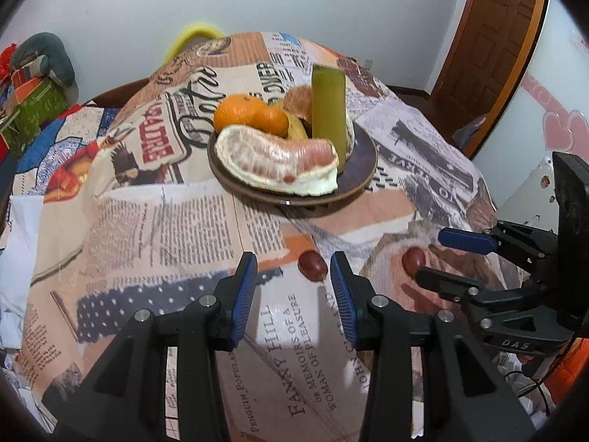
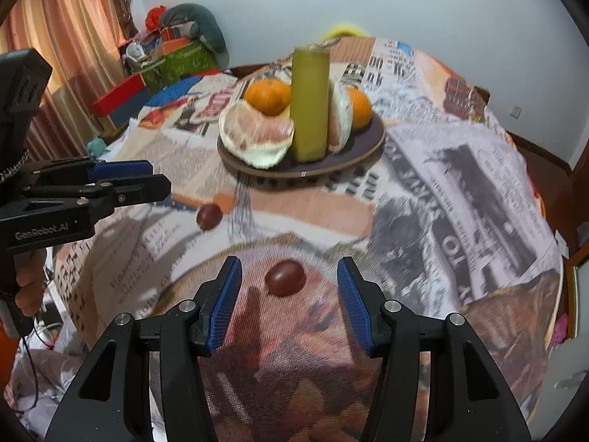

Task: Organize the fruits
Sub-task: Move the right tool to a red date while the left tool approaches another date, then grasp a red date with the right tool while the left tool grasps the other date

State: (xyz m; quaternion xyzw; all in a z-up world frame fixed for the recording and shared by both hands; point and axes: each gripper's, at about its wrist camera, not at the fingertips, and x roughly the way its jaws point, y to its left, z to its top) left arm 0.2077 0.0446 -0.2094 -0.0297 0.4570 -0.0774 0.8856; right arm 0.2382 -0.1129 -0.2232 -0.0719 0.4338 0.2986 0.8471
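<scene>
Two red grapes lie loose on the cloth-covered worktop [image 1: 154, 228], short of the fruit plate [image 1: 362, 169]. Each wide-open tool, left tool [image 1: 293, 287] and right tool [image 2: 289, 287], is lined up on one grape [image 1: 312, 266] [image 2: 285, 278]; gentle, centred closing is advised so the fruit is not crushed.

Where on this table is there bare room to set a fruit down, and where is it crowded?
Free: the tablecloth left of the left grape, and the cloth to the right of the plate. On the plate only the dark front-right rim is bare. Crowded: the plate's middle, packed with pomelo, oranges and a green stalk.
</scene>
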